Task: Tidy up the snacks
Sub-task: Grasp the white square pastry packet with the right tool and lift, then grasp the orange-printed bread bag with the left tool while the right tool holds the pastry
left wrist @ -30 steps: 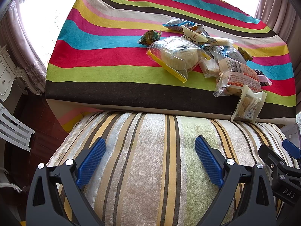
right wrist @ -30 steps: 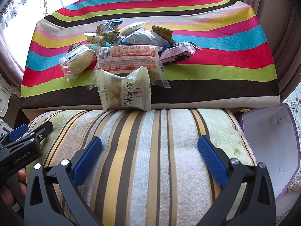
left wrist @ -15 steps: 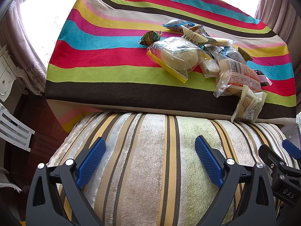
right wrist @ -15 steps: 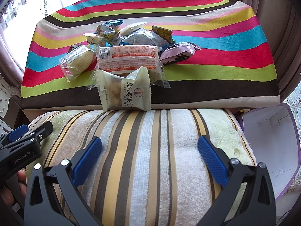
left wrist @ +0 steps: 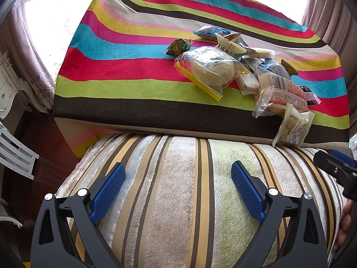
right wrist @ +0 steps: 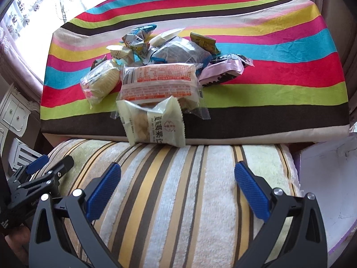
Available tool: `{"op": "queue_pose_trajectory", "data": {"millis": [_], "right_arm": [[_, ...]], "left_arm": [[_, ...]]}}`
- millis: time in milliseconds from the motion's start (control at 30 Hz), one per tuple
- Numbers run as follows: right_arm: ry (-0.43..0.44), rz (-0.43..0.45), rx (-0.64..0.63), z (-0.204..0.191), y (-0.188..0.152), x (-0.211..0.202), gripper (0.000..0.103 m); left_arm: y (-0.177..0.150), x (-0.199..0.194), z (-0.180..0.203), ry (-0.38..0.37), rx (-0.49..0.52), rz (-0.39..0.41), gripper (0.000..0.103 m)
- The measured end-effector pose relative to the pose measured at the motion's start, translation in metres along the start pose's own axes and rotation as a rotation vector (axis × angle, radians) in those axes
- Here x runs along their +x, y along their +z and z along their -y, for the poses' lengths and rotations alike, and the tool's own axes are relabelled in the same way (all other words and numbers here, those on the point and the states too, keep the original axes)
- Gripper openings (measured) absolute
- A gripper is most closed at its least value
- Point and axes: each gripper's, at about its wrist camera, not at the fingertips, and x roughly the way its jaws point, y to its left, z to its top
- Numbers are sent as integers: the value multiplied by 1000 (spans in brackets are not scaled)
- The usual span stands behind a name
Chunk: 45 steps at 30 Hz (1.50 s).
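Observation:
A heap of wrapped snacks lies on a table under a bright striped cloth (left wrist: 125,89). A clear zip bag with a pale cake (left wrist: 209,71) sits at the heap's left. A white nut packet (right wrist: 154,122) hangs over the table's near edge, below an orange-printed bread pack (right wrist: 158,81). A pink-and-black wrapper (right wrist: 223,71) lies at the right of the heap. My left gripper (left wrist: 178,182) is open above a striped plush cushion (left wrist: 183,201), well short of the snacks. My right gripper (right wrist: 177,183) is open over the same cushion, holding nothing.
A white box with a purple edge (right wrist: 323,189) stands to the right of the cushion. White furniture (left wrist: 9,89) and a white slatted chair (left wrist: 15,154) are on the left over a dark wooden floor. Curtains frame the bright window behind the table.
The right gripper has shifted slightly forward and tilted, so the snacks look a little closer. The left gripper has not visibly moved.

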Motion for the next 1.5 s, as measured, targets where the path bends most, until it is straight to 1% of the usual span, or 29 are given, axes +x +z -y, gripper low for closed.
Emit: {"op": "queue_pose_trajectory", "data": {"millis": [67, 133, 167, 233, 300, 400, 500, 633, 700, 733, 833, 900, 933, 1033, 1100, 1267, 1400, 1500], "right_arm": [[35, -18, 30, 9, 5, 8, 102], [63, -8, 27, 11, 10, 11, 102], [59, 5, 20, 9, 10, 12, 102], [36, 19, 4, 3, 13, 15, 102], [19, 3, -32, -7, 17, 21, 102], [-32, -23, -93, -26, 24, 32, 102], [-89, -39, -104, -38, 33, 43, 102], [-112, -80, -114, -49, 39, 59, 102], [-98, -101, -103, -50, 43, 66, 102], [-90, -106, -100, -51, 44, 69, 100], [-88, -116, -76, -48, 45, 74, 73], [-61, -102, -62, -44, 44, 70, 64], [-43, -98, -56, -42, 43, 67, 55], [-5, -90, -24, -32, 40, 60, 53], [18, -79, -3, -24, 39, 54, 52], [37, -20, 24, -1, 33, 25, 52], [39, 17, 52, 17, 28, 6, 52], [42, 43, 80, 31, 28, -1, 52]], "left_arm": [[0, -2, 0, 2, 3, 14, 92], [-4, -9, 0, -14, 11, 34, 92], [-4, -10, 1, -20, 19, 42, 92], [-3, -11, 4, -34, 32, 55, 91], [-2, -11, 5, -38, 33, 58, 91], [-1, -10, 3, -45, 21, 59, 91], [-2, -10, 2, -47, 19, 60, 91], [-3, -10, 2, -48, 20, 53, 91], [-4, -9, 2, -46, 21, 53, 91], [-4, -9, 2, -46, 21, 54, 91], [-4, -10, 2, -47, 19, 57, 91], [-4, -10, 2, -48, 18, 60, 91], [-4, -10, 3, -49, 18, 62, 91], [0, -17, 6, -70, 22, 86, 88], [4, -20, 10, -88, 31, 104, 88], [18, -20, 29, -122, 65, 127, 87], [32, -16, 50, -169, 96, 119, 87], [40, -12, 65, -188, 110, 112, 87]]}}
